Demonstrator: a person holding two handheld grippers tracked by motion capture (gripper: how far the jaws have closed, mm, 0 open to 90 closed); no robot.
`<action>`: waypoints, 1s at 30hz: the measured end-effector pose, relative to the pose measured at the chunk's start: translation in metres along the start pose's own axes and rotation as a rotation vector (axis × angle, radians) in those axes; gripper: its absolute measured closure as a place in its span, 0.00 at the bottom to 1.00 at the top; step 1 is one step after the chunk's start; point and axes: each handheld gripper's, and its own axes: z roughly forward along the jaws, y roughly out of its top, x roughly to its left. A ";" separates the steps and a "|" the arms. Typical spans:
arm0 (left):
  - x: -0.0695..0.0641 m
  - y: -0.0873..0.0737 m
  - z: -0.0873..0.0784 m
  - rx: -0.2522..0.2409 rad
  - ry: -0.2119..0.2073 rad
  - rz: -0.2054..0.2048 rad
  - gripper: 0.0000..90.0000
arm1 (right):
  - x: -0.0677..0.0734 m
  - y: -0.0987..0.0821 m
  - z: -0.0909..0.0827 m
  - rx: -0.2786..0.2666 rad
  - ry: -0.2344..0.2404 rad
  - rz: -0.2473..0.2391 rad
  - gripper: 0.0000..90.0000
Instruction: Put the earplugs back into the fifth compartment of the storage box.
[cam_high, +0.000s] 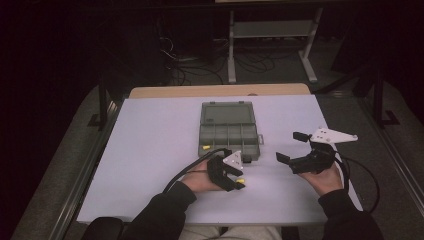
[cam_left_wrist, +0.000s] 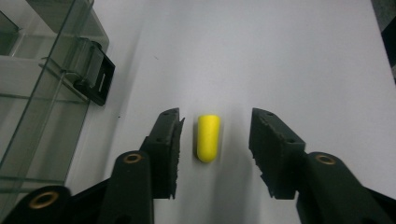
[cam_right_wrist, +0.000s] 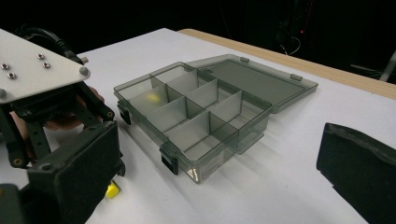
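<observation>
Spreading wide under everything, the white counter (cam_high: 150, 165). Sitting open near the counter's middle, a smoky-grey compartment box (cam_high: 228, 134) with dividers, its lid (cam_right_wrist: 261, 80) lying flat behind it, two black latches on the front wall, something small and yellow resting in one front corner cell. Hovering over the counter to the right of the box, the right tool (cam_high: 294, 148), held in the person's right hand, jaws spread wide with nothing between them. Reaching down just in front of the box, the left tool (cam_left_wrist: 215, 149), jaws partly spread, standing either side of the piece without touching it. Lying on the bare counter between those jaws, beside a box latch, a small yellow foam earplug (cam_left_wrist: 208, 138).
</observation>
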 end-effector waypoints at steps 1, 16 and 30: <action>0.000 0.000 0.001 0.000 0.001 -0.003 0.65 | 0.000 0.000 0.000 0.000 0.000 0.000 0.00; 0.003 0.000 -0.002 -0.016 0.015 -0.010 0.91 | 0.000 0.000 0.000 -0.001 0.000 0.000 0.00; 0.006 0.005 -0.029 -0.023 0.017 0.010 0.92 | 0.000 0.000 0.000 0.002 -0.001 0.001 0.00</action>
